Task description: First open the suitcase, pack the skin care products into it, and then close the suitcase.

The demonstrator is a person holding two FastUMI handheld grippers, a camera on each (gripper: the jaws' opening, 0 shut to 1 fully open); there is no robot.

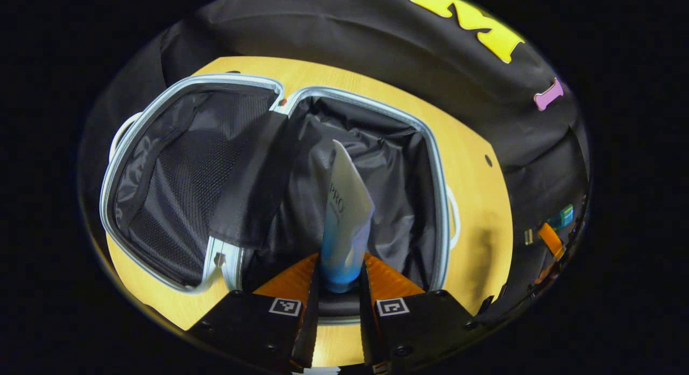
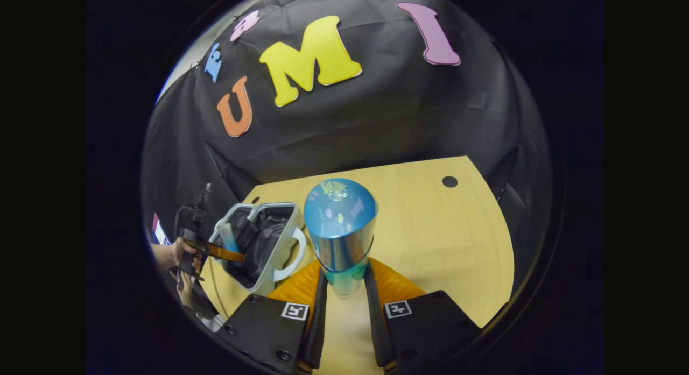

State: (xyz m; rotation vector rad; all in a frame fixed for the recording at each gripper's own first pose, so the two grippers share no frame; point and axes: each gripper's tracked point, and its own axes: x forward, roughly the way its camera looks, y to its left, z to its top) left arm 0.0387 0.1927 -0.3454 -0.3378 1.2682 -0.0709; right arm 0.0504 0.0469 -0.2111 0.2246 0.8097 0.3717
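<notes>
Pale wooden tabletop (image 1: 473, 165) runs across both views, with black cloth hanging behind it. On it lies the suitcase (image 1: 441, 213), open flat, filling the centre and left of the left gripper view; its light rim frames two halves lined with dark fabric, the left half covered by a mesh panel (image 1: 183, 186). Over the right half, a white-and-blue tube (image 1: 344, 219) stands up from the lower centre of the frame, its blue capped end pinched between the left gripper (image 1: 339, 281) fingers, its flat crimped end pointing away from the camera.

In the right gripper view the same suitcase (image 2: 293, 232) sits small at left centre, a white handle loop on its near side. The left gripper (image 2: 226, 252) reaches over it from the left edge, held by a hand (image 2: 175, 254), with the tube (image 2: 227, 238) above the lining. Centre frame, the right gripper (image 2: 344, 289) clamps a shiny blue-capped bottle (image 2: 342, 230) by its lower body, above bare tabletop (image 2: 441, 240) and well right of the suitcase.
</notes>
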